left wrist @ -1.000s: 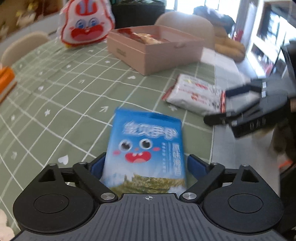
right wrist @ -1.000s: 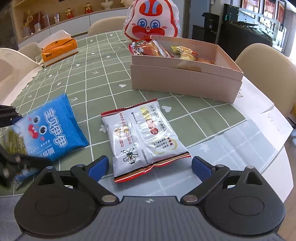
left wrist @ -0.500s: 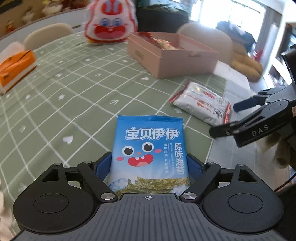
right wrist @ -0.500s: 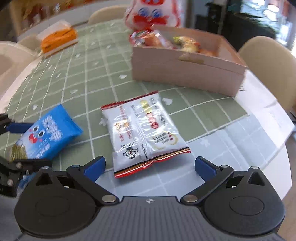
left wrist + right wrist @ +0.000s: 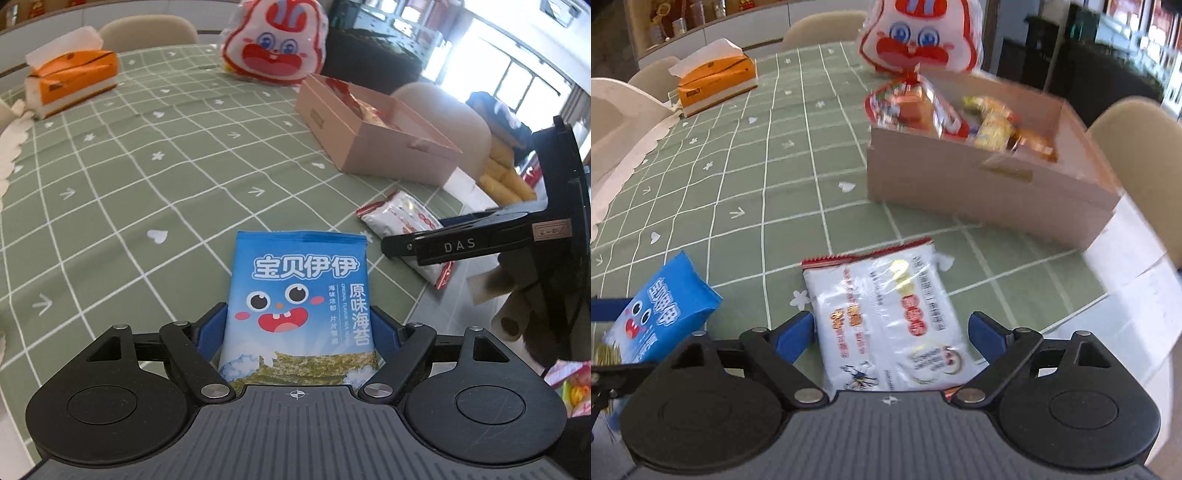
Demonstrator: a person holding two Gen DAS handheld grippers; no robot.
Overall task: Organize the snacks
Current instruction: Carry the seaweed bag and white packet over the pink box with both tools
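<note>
1. While both jaws narrow, the left tongs (image 5: 297,328) straddle the blue seaweed packet (image 5: 301,295) on the table (image 5: 147,177), with no grip evident yet.
2. Right tongs (image 5: 890,332) likewise bracket the white packet (image 5: 886,321), ungripped.
3. Farther off: the pink box (image 5: 979,188), the likely destination once each grasp closes.

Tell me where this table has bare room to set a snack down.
The widest bare stretch is the green cloth between the tissue box and the pink box. It is crowded near the front edge, where the blue packet and the white packet lie between the closing claws.
</note>
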